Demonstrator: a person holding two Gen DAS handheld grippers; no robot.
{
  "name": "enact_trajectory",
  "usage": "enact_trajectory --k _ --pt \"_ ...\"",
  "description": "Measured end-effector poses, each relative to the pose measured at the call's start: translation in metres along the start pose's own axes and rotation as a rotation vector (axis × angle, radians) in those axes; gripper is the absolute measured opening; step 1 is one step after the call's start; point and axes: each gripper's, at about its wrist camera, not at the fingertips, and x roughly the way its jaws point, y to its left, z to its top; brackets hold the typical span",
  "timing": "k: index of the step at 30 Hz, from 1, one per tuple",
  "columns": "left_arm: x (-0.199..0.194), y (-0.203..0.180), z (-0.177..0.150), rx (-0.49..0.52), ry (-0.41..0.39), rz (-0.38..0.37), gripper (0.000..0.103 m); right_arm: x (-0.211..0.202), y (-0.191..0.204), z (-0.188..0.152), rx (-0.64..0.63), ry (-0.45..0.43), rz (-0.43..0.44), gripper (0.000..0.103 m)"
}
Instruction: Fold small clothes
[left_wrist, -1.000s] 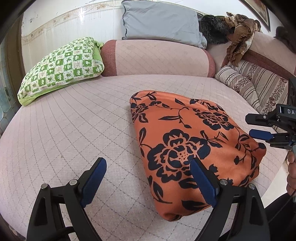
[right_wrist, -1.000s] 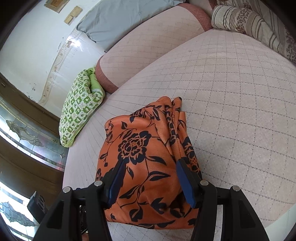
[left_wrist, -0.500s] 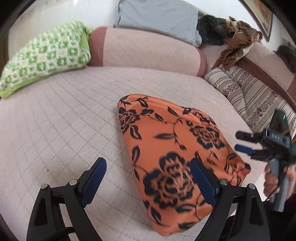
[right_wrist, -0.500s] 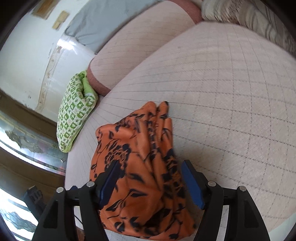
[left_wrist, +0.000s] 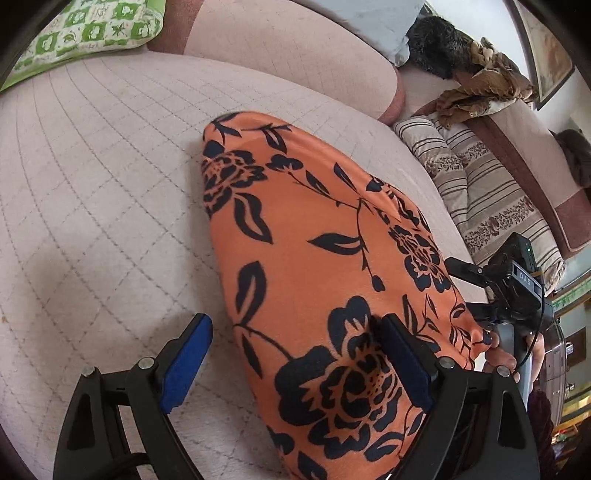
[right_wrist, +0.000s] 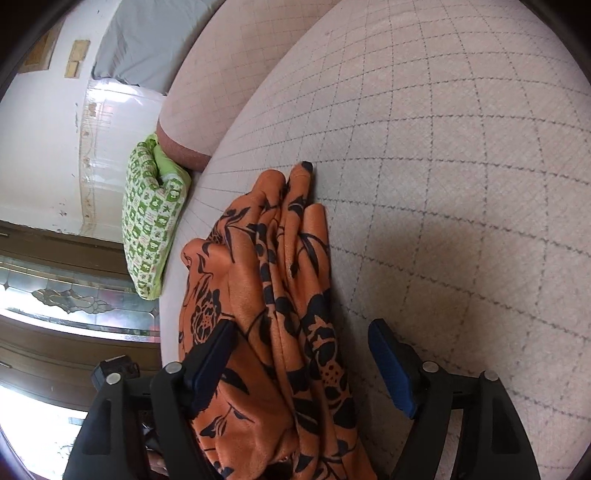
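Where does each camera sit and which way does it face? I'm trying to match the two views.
Left wrist: on the left gripper, looking down across the orange floral garment at the right gripper and the hand holding it.
Right wrist: on the right gripper, looking along the garment's bunched edge.
Shared: garment, quilted cushion, green pillow.

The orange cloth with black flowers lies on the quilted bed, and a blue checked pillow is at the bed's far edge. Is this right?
Not quite: the checked pillow is green and white, not blue, as the right wrist view shows. The orange cloth does lie on the quilted bed.
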Motion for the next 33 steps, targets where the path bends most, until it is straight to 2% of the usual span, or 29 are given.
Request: enact_trajectory --k 4,7,11,18,26,33 --pt "0.004 -0.014 -0.002 0.031 -0.013 0.035 0.092 0.01 0.002 -0.001 -0.007 0.024 0.047 0.08" --pt "0.004 -0.028 -0.001 0.097 -0.036 0.093 0.092 0.019 0.01 -0.007 -0.056 0.068 0.075 0.08" --pt "0.007 -0.036 -0.001 0.124 -0.039 0.142 0.092 0.031 0.023 -0.016 -0.131 0.084 0.058 0.08" --pt "0.011 -0.038 0.001 0.119 -0.037 0.163 0.093 0.038 0.026 -0.02 -0.135 0.076 0.062 0.071" --pt "0.024 -0.042 0.005 0.111 -0.039 0.175 0.098 0.042 0.028 -0.021 -0.146 0.073 0.058 0.07" --pt "0.029 -0.038 0.004 0.119 -0.019 0.146 0.098 0.045 0.03 -0.024 -0.161 0.067 0.055 0.071"
